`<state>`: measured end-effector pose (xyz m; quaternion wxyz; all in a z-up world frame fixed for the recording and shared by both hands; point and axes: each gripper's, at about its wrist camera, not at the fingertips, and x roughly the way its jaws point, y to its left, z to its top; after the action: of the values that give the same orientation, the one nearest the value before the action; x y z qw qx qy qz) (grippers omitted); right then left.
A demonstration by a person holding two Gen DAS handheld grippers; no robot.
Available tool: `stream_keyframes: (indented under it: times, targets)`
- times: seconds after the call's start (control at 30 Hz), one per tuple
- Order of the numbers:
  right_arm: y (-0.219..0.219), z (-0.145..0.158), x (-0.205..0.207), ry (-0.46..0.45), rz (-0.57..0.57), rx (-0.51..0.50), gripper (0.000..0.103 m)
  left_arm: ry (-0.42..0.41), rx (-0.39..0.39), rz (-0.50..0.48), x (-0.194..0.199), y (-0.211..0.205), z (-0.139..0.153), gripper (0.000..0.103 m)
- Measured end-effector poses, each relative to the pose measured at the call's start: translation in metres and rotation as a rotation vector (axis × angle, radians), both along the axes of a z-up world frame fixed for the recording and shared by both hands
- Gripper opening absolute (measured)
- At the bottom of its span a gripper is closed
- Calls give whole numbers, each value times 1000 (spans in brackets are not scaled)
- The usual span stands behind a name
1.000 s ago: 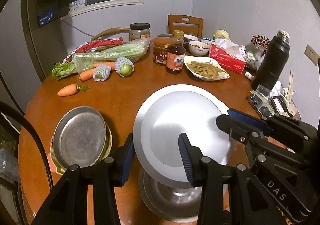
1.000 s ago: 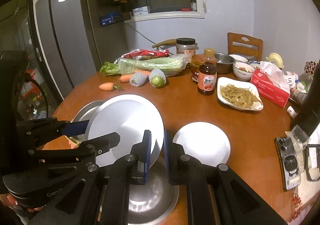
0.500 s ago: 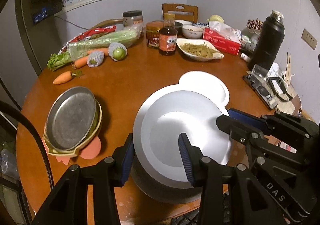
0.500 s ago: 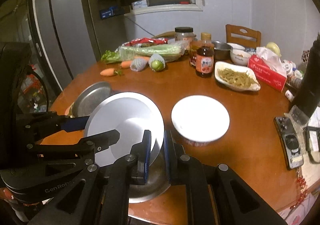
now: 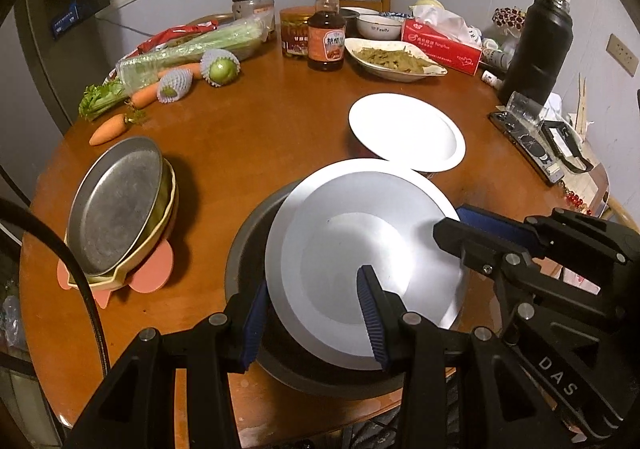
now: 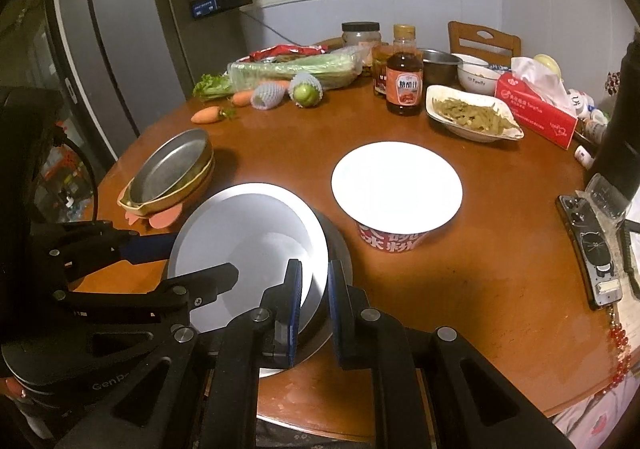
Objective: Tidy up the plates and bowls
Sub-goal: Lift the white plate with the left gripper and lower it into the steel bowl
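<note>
Gripping opposite rims, the left gripper (image 5: 312, 325) and right gripper (image 6: 314, 305) are both clenched on the silver plate (image 5: 360, 261), sharing its weight to keep it steady just above the dark bowl (image 5: 248, 249) on the table's (image 5: 248, 129) near edge, evidently for stacking.

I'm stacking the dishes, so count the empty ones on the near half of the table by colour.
Metal: 3 (held plate, bowl under it, left plate)
White: 1 (white plate on the noodle cup)
Yellow: 1 (yellow dish under the left plate)
Total: 5
</note>
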<state>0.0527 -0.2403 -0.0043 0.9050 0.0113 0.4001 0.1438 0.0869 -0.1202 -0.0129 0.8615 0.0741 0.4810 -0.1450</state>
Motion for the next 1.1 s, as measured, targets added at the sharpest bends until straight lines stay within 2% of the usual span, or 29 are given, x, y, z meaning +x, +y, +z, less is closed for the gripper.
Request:
stream_keyframes:
  times: [0.57,1.1]
  targets:
    - [7,-10,4,5,-1,-30,16,4,8,13,6,2,-11,44]
    - [0,-14,11,13,-32,6,17,-28,-11,35,9,9,-8,44]
